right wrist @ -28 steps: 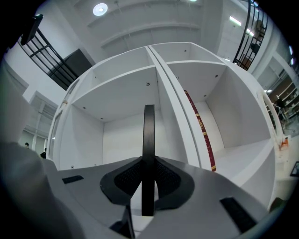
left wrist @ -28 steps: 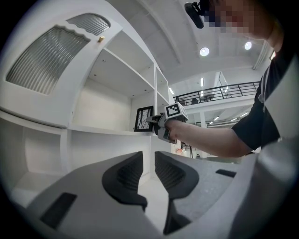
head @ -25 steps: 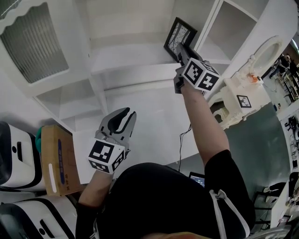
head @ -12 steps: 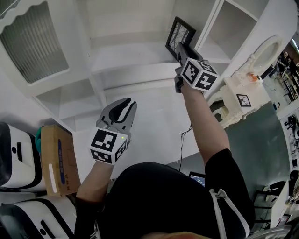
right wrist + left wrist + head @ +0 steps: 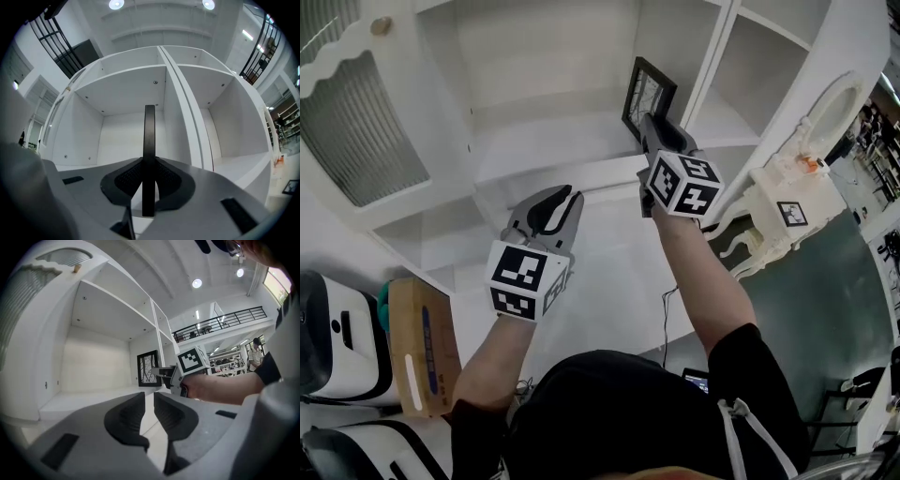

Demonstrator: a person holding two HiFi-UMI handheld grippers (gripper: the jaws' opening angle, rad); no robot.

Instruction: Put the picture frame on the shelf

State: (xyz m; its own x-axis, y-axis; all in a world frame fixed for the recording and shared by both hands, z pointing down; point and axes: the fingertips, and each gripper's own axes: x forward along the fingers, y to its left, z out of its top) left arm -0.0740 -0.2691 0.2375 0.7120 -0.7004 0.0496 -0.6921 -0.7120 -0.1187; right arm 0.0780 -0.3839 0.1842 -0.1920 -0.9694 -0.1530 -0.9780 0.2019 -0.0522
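Observation:
A black picture frame (image 5: 647, 97) with a line drawing stands upright at the right end of a white shelf (image 5: 534, 141). My right gripper (image 5: 649, 129) is shut on its edge; in the right gripper view the picture frame (image 5: 149, 154) shows edge-on between the pads. From the left gripper view the picture frame (image 5: 148, 369) is at the shelf's front right, with the right gripper (image 5: 161, 373) clamped on it. My left gripper (image 5: 551, 202) is lower left of it, below the shelf's front edge. Its jaws have just been closing, a narrow gap remains, and nothing is between them (image 5: 149, 406).
The white cabinet has a divider (image 5: 705, 70) right of the frame and another compartment (image 5: 759, 66) beyond. A ribbed glass door (image 5: 356, 131) stands open at left. A cardboard box (image 5: 422, 347) and white machines (image 5: 337, 328) sit low at left.
My left gripper has risen and moved toward the shelf, its jaws narrowing. The right gripper stays in place with the frame.

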